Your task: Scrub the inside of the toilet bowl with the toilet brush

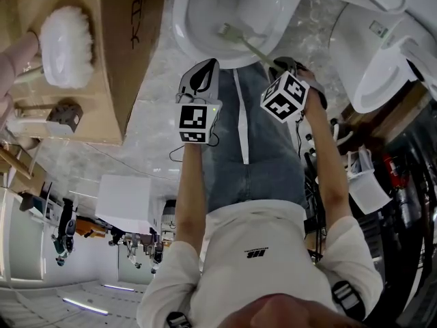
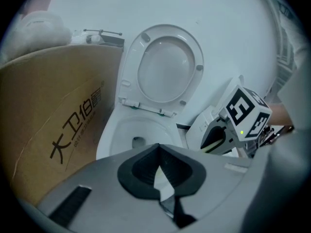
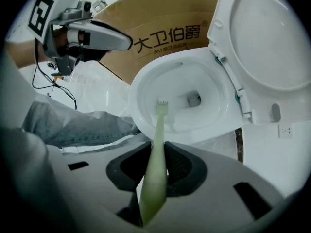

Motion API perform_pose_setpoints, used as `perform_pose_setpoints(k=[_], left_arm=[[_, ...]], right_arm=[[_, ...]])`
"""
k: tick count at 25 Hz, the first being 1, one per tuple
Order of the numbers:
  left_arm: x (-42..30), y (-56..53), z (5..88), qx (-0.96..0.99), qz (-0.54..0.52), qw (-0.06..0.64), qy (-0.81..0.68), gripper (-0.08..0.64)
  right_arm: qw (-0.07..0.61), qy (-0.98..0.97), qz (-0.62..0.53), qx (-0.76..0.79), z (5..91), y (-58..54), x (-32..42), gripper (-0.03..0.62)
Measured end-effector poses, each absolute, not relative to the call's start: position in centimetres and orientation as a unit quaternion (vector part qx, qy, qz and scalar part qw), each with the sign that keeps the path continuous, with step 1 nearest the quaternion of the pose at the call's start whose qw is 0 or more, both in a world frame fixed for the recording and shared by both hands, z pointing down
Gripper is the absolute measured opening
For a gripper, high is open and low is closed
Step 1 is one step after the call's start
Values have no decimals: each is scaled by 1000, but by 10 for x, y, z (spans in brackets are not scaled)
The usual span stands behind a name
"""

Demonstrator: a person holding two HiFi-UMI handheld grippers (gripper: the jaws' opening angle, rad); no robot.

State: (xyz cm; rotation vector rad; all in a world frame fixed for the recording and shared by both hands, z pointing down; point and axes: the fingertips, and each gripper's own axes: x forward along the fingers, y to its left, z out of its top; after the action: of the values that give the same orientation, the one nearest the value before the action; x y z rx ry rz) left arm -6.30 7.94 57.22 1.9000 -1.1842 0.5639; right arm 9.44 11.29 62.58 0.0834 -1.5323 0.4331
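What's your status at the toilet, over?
Right hand-held gripper shut on toilet brush. Left hand-held gripper shut, empty. Brush head inside toilet bowl. Cardboard box beside bowl, not in the way.

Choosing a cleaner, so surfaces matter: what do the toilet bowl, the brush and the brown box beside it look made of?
Toilet bowl: probably glazed ceramic; white, glossy, soft highlights.
Toilet brush: seemingly plastic; pale green, smooth moulded handle.
Box: cardboard; dull brown, flat panels, printed lettering.

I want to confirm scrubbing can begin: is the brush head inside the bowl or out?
Inside: the brush head lies within the bowl rim, right gripper clamping the handle.
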Motion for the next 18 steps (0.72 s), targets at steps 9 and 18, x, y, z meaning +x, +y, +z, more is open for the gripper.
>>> perform_pose_setpoints(k=[9,18], left_arm=[[-59,77,574,757,227,406,-459,8],[-58,70,578,761,235,407,-448,8]], right_arm=[[664,-670,308,122,631,114,79,78],[634,-637,395,191,654,115,65,78]])
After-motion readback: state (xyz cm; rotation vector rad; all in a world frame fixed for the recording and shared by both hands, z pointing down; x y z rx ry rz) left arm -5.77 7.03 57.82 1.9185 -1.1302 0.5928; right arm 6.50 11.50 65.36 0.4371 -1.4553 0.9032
